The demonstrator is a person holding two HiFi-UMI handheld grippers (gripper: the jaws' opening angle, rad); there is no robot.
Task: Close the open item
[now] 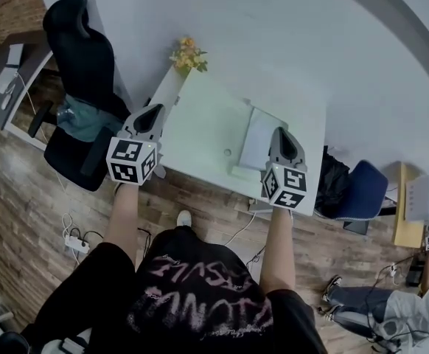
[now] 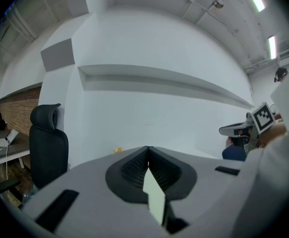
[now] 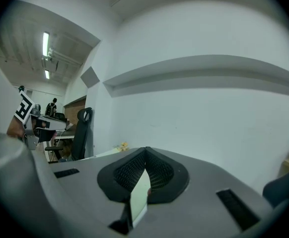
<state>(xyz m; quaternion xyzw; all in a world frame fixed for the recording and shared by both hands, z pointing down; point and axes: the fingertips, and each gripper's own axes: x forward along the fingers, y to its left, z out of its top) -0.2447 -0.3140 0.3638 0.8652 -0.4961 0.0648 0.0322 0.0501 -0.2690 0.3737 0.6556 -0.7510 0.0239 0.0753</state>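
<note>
On the white table (image 1: 200,124) lies a pale flat item (image 1: 261,140), apparently an open laptop or folder; its upper leaf stands up from a base at the table's front edge. My left gripper (image 1: 151,113) hangs over the table's left edge, shut and empty. Shut and empty too, my right gripper (image 1: 284,136) hovers just over the item's right side. In the gripper views both point level at the white wall; the left gripper (image 2: 147,150) and the right gripper (image 3: 145,150) show their jaws meeting, and the item is hidden.
Yellow flowers (image 1: 189,54) stand at the table's far corner. A black office chair (image 1: 82,65) is left of the table, a blue chair (image 1: 363,191) and a black bag (image 1: 336,172) to its right. A power strip (image 1: 75,243) lies on the wooden floor. Another person (image 1: 399,308) sits at lower right.
</note>
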